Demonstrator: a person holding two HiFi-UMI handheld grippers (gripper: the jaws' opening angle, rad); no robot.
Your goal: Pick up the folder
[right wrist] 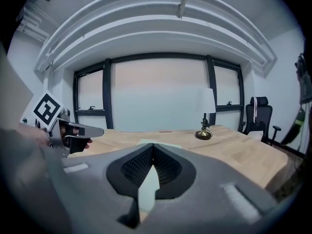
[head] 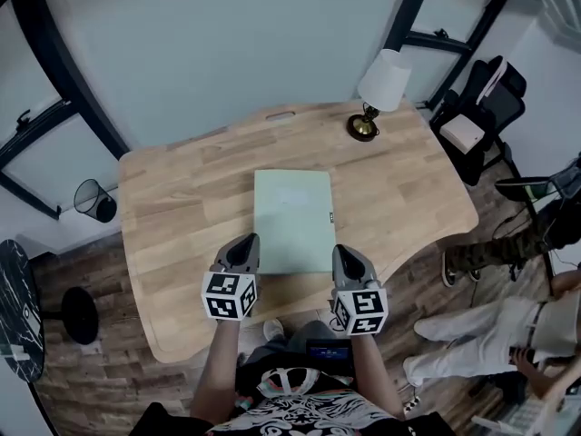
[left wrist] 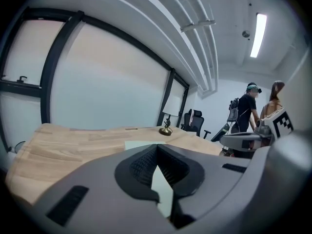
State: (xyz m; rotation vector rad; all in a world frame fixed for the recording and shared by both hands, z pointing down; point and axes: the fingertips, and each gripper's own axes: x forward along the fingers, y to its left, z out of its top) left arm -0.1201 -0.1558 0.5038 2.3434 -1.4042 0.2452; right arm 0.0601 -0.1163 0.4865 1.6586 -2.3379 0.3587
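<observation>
A pale green folder (head: pixel 292 221) lies flat in the middle of the wooden table (head: pixel 182 216), its near edge towards me. My left gripper (head: pixel 249 242) hangs over the folder's near left corner, and my right gripper (head: pixel 342 252) hangs just off its near right corner. On both, the jaws are shut with nothing between them. In the left gripper view the folder (left wrist: pixel 138 144) shows past the shut left gripper (left wrist: pixel 156 148). In the right gripper view the folder (right wrist: pixel 169 145) lies just beyond the shut right gripper (right wrist: pixel 153 146).
A brass lamp with a white shade (head: pixel 380 87) stands at the table's far right. A black office chair (head: pixel 482 107) and seated people's legs (head: pixel 472 321) are to the right. A wire waste bin (head: pixel 94 200) stands on the floor at the left.
</observation>
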